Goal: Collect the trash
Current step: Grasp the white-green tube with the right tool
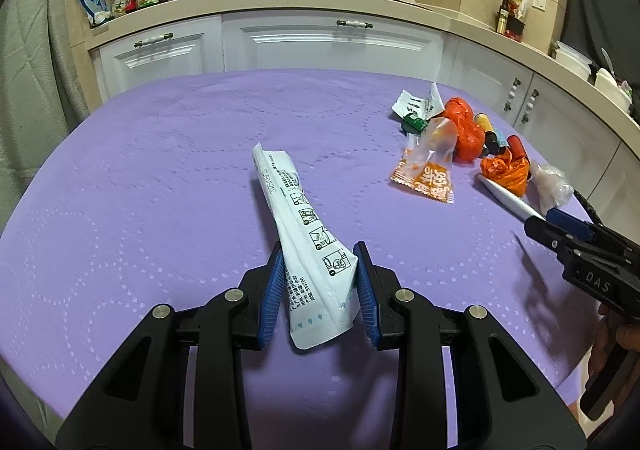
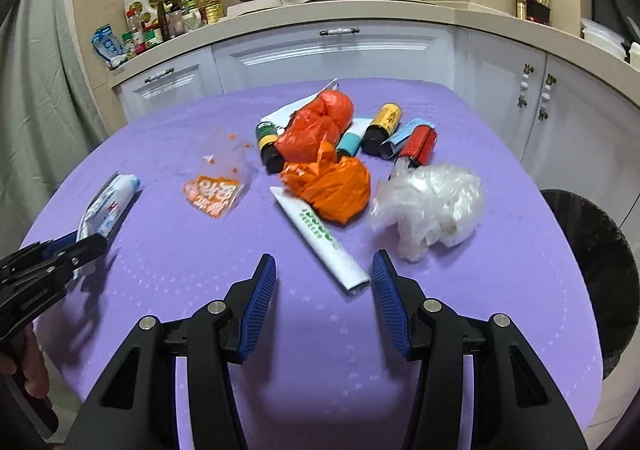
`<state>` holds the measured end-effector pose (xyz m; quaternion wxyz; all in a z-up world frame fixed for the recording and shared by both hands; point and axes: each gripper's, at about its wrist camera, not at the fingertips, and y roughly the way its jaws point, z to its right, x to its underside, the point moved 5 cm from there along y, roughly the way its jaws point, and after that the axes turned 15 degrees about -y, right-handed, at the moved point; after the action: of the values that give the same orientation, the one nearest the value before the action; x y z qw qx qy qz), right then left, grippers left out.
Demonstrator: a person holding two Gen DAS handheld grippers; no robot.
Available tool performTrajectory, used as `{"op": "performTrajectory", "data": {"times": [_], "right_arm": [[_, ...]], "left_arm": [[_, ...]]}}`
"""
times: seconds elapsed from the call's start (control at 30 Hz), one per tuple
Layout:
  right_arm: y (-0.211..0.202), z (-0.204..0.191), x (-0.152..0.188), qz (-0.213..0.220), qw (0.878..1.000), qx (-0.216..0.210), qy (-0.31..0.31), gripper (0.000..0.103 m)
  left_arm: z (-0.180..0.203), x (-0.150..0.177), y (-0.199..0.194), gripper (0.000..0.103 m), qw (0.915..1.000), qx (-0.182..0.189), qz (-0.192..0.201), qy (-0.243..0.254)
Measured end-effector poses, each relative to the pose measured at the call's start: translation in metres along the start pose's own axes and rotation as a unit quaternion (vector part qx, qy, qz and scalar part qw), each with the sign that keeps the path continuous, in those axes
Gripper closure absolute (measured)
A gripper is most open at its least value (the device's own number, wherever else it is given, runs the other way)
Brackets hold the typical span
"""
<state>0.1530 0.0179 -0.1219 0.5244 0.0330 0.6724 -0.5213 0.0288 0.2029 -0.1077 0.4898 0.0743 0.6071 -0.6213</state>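
Observation:
My left gripper (image 1: 320, 278) is shut on the near end of a long white printed packet (image 1: 296, 205), which angles away over the purple table (image 1: 160, 177). The same packet (image 2: 110, 201) shows at the left of the right wrist view. My right gripper (image 2: 324, 286) stands open low over the table. The near end of a white tube with green print (image 2: 320, 238) lies between its fingers, close to the right pad and not pinched. Behind the tube lie a crumpled orange bag (image 2: 332, 185), a clear plastic wad (image 2: 432, 201) and an orange snack wrapper (image 2: 212, 189).
More trash sits beyond: a red-orange bag (image 2: 316, 125), small bottles (image 2: 382, 127) and a red can (image 2: 418, 145). A black bin (image 2: 592, 250) stands off the table's right edge. White cabinets (image 1: 280, 45) and a cluttered counter run behind.

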Motion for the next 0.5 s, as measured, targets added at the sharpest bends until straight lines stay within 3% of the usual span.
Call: {"op": "performTrajectory", "data": {"times": [0.2, 0.33, 0.5], "right_arm": [[0.007, 0.002, -0.005, -0.005, 1.000, 0.006, -0.002, 0.053], [0.013, -0.003, -0.004, -0.021, 1.000, -0.002, -0.017, 0.076], [0.009, -0.001, 0.000, -0.018, 1.000, 0.002, -0.015, 0.085]], "left_arm": [[-0.004, -0.002, 0.001, 0.070, 1.0000, -0.004, 0.000, -0.003], [-0.005, -0.002, 0.002, 0.070, 1.0000, -0.004, 0.000, -0.003], [-0.007, -0.003, 0.002, 0.070, 1.0000, -0.005, 0.001, -0.003]]}}
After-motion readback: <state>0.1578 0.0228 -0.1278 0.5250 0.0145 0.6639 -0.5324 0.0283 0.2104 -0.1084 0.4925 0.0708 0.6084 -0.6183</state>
